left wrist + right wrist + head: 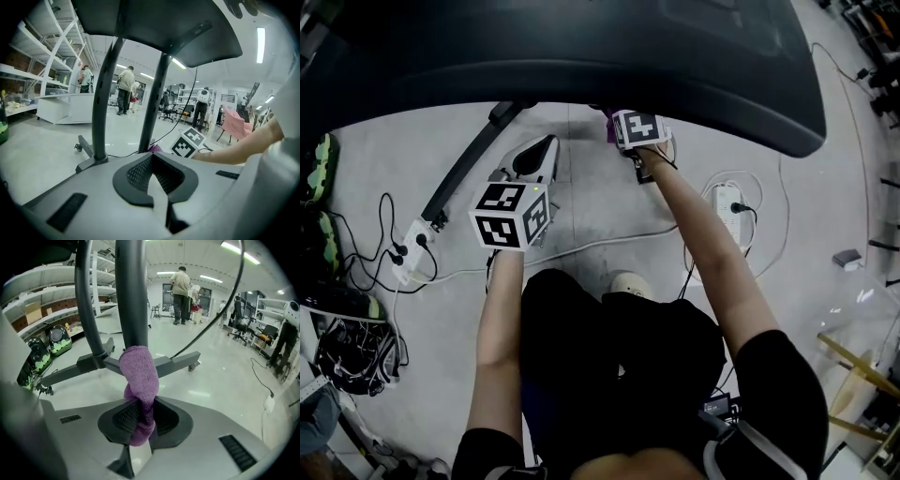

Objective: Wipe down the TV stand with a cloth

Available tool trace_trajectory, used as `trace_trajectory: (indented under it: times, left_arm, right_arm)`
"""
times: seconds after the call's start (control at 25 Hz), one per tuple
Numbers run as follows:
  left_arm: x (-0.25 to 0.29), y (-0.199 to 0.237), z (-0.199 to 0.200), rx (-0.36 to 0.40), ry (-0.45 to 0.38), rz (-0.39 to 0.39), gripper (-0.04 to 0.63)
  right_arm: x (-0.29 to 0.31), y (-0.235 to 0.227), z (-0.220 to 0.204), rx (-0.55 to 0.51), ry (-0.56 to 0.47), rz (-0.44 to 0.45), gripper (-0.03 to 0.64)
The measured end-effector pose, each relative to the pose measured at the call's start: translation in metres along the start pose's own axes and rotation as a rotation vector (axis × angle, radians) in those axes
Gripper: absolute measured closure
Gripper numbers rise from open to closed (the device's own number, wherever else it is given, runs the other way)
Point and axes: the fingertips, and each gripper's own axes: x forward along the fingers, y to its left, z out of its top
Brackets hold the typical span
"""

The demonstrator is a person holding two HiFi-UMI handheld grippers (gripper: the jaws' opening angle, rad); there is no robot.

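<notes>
A purple cloth (139, 373) is pinched in my right gripper (140, 416) and pressed against the dark upright pole (131, 296) of the TV stand, just above its floor legs (89, 364). From the head view that right gripper (623, 131) reaches under the big dark TV (581, 47), with a bit of the cloth (608, 127) showing. My left gripper (539, 155) hangs to the left of it, near the stand's leg (469, 164), shut and empty. The left gripper view looks along its jaws (152, 164) at both stand poles (104, 93) and the right gripper's marker cube (190, 142).
White power strips lie on the floor at the left (411, 246) and right (728, 208), with cables trailing between them. Shoes and clutter sit at the far left (319, 169). Shelving (47, 287) and several people (180, 287) stand in the background hall.
</notes>
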Motion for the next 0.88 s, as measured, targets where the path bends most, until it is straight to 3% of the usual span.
trace_trajectory:
  times: [0.24,0.88]
  left_arm:
    - [0.018,-0.02,0.003,0.002,-0.001,-0.051,0.591]
    - [0.048,-0.092,-0.01,0.021,0.034,-0.195,0.591]
  right_arm:
    - [-0.011,-0.021,-0.045,0.062,0.049,-0.006,0.535]
    - [-0.071,-0.049,-0.131,0.098,0.083,0.003,0.536]
